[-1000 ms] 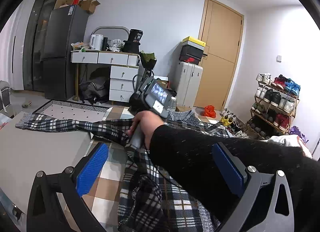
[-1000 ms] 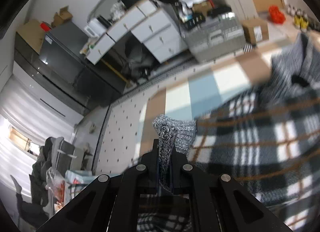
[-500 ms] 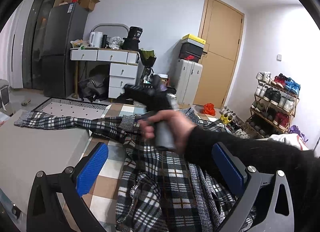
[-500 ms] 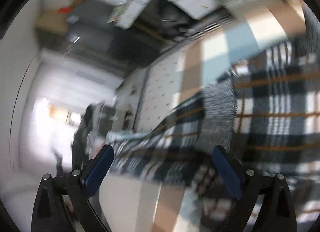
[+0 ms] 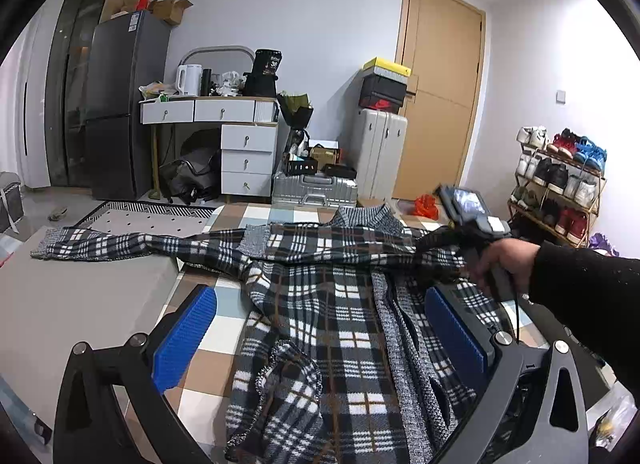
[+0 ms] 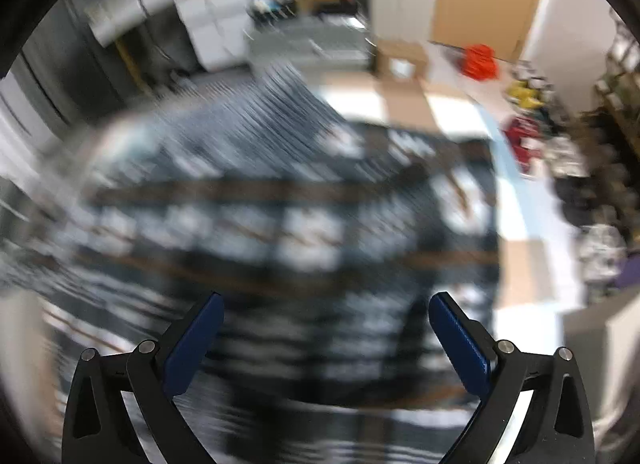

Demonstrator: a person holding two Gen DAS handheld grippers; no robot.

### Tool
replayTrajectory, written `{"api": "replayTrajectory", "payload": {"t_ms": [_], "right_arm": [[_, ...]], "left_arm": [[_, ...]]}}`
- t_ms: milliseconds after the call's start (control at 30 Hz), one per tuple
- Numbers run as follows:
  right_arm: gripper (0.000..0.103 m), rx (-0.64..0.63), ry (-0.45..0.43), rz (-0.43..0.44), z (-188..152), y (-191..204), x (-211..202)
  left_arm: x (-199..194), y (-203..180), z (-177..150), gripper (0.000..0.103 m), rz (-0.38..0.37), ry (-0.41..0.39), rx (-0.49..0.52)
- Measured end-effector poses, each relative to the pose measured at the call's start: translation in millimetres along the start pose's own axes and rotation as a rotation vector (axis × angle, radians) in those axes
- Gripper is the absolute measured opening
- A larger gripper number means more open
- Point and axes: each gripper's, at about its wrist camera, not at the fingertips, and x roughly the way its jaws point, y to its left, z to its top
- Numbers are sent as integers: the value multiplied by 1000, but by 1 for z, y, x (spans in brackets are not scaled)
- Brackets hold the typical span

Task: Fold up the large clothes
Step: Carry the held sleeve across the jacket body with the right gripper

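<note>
Plaid, one garment, two grippers opening

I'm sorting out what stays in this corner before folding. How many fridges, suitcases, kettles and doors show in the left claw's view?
Fridge: 1
Suitcases: 2, one upright, one lying flat
Kettle: 1
Door: 1
Total: 5
</note>
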Motion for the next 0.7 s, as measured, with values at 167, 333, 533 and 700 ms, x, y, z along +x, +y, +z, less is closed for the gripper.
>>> {"api": "replayTrajectory", "payload": {"t_ms": [167,333,533,700], "right_arm": [[103,-123,45,-128,-18,7,20],[103,-86,-50,-82,-2,0,-7],[103,-70,79,-58,-20,-5,28],[103,12,-6,77,-26,-14,-7]], "left_arm": [[1,-9,-1,102,9,4,26],[0,-10,-3,102,15,8,37],[2,-6,0,102,4,17,15],[7,-1,0,102,14,31,6]]}}
